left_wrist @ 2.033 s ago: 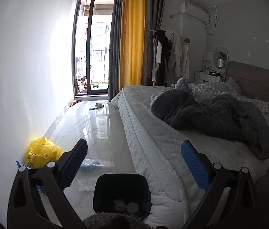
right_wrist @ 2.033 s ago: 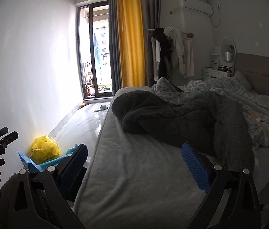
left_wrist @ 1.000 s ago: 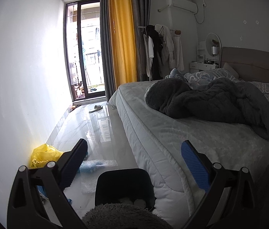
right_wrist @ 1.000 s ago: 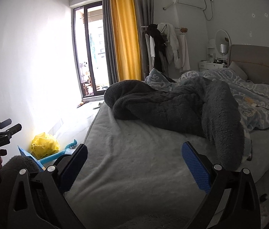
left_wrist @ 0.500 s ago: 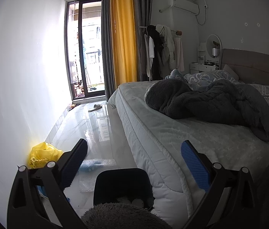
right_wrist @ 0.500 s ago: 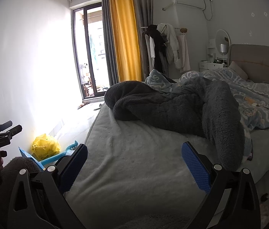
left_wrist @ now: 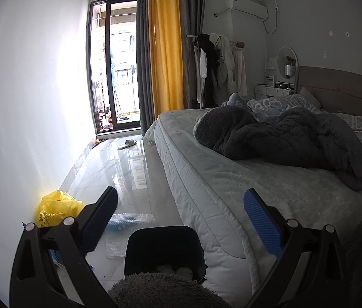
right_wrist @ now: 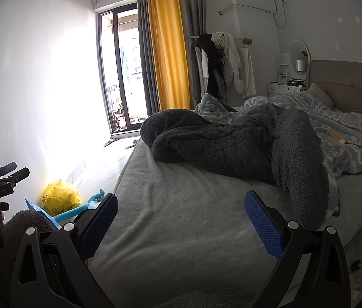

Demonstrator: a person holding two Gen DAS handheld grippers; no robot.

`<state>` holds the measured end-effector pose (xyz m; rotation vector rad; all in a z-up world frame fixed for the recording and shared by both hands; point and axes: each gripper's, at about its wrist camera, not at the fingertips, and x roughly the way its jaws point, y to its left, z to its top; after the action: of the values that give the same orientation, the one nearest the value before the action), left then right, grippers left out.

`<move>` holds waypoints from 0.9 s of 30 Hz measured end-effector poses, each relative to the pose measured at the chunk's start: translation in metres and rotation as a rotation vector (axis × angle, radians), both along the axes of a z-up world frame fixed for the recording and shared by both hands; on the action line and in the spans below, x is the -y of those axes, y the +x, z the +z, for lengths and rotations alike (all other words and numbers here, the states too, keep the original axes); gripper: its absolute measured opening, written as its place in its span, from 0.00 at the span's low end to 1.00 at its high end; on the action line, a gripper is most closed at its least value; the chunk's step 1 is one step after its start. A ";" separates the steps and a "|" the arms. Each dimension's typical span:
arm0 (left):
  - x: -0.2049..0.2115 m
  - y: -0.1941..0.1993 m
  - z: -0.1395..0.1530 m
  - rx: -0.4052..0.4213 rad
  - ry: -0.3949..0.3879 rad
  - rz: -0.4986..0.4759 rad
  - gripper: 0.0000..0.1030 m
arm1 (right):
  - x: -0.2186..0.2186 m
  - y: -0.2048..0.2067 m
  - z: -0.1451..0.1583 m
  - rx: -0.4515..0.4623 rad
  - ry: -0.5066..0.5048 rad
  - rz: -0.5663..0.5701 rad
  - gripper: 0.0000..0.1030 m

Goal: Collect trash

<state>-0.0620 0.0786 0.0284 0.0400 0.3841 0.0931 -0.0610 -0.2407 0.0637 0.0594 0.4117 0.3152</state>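
bedroom floor: black bin beside bed, both grippers empty

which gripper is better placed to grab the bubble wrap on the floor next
Left. The left gripper faces the floor strip beside the bed, with the bubble wrap just ahead and its jaws open. The right gripper points over the bed.

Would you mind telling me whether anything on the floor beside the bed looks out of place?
Yes: a crumpled yellow bag against the wall and a bubble wrap sheet lie loose on the floor, outside the black bin.
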 end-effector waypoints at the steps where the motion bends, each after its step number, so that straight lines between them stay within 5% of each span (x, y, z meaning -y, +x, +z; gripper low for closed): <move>1: 0.000 0.000 0.000 0.000 0.000 0.000 0.97 | 0.000 0.000 0.000 0.000 0.000 0.000 0.97; 27: 0.002 0.000 -0.002 -0.007 -0.002 0.001 0.97 | -0.002 -0.002 0.000 0.000 -0.002 -0.001 0.97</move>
<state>-0.0624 0.0768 0.0267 0.0386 0.3912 0.0937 -0.0628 -0.2387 0.0640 0.0573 0.4120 0.3141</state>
